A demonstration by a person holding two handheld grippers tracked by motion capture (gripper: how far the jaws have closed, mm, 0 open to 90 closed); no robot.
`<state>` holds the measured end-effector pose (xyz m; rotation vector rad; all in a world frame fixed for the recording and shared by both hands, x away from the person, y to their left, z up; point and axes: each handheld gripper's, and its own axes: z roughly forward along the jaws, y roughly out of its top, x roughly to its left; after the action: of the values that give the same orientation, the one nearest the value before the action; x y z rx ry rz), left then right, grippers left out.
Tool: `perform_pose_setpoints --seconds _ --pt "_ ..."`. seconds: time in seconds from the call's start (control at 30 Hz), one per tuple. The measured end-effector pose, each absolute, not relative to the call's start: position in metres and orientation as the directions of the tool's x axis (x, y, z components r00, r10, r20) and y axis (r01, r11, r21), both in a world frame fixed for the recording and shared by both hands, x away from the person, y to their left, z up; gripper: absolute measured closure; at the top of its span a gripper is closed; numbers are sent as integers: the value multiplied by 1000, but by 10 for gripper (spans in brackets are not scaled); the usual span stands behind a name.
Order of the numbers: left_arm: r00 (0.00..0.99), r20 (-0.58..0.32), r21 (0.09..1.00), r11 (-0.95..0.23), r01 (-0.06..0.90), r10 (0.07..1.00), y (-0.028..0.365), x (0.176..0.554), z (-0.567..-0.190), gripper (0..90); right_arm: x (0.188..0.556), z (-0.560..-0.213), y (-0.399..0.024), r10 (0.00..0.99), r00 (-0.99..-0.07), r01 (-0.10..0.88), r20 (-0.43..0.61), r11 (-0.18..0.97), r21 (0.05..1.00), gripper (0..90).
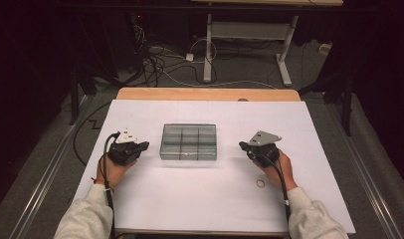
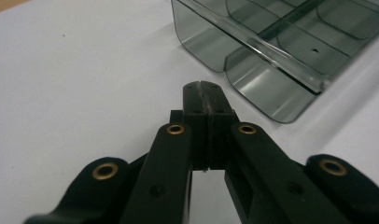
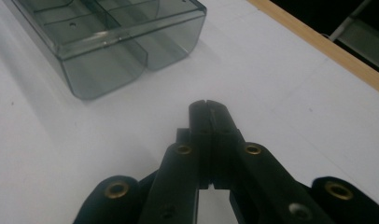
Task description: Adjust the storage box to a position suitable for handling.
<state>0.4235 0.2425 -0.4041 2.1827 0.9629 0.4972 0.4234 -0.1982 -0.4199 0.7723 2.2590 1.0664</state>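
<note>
- The compartment box [image 1: 188,142] is seen in smoky, see-through grey.
- The tabletop [image 1: 215,194] is covered in plain white, edged in pale wood.
- Both the left claw [image 2: 202,86] and the right claw [image 3: 207,105] are coloured black, with brass-toned rivets.
- The sleeves [image 1: 85,219] are light grey.

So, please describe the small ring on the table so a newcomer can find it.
Start at the white table and find the person's right hand. Just before it, toward the near edge, lies the small ring, thin and round, unlike the large smoky box in the middle.
</note>
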Motion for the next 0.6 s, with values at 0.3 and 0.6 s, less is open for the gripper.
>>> perform_pose_setpoints --seconds 0.3,0.6 --pt "658 18 708 -474 523 753 226 447 -413 873 450 -426 -143 610 -759 284 -225 623 729 900" --pt "657 -17 692 -465 551 754 211 457 -418 874 461 -432 -124 601 -774 326 -198 647 689 900"
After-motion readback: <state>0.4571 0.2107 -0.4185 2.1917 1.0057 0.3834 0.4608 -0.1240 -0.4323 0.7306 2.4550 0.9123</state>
